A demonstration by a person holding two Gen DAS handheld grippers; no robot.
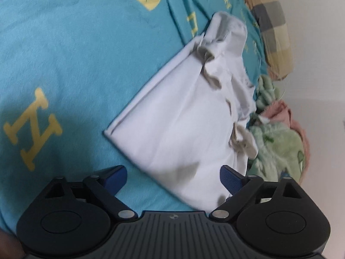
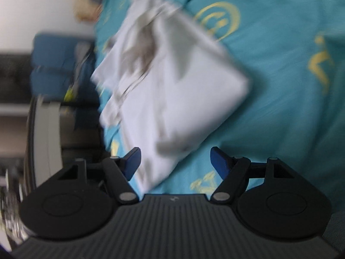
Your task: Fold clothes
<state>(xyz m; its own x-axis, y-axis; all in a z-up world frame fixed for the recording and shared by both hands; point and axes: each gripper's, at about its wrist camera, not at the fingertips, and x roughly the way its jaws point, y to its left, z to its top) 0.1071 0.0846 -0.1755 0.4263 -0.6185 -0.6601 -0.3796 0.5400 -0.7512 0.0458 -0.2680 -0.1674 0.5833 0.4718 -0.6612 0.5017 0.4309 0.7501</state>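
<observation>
Nearest the lens, the left gripper has its blue fingers spread wide and holding nothing, poised over the near corner of the white garment; the right gripper is likewise parted and empty, its view smeared by motion blur. The garment lies on the teal bedspread folded into a compact, roughly square packet — one long edge crisp and doubled, the opposite side ragged with loose flaps. Judging from this, the folding is well along, between grasps. The next move likely calls for pinching the near corners together and carrying them over, or tucking the loose side first. Beyond it lie a crumpled green and pink pile and a checked pillow.
</observation>
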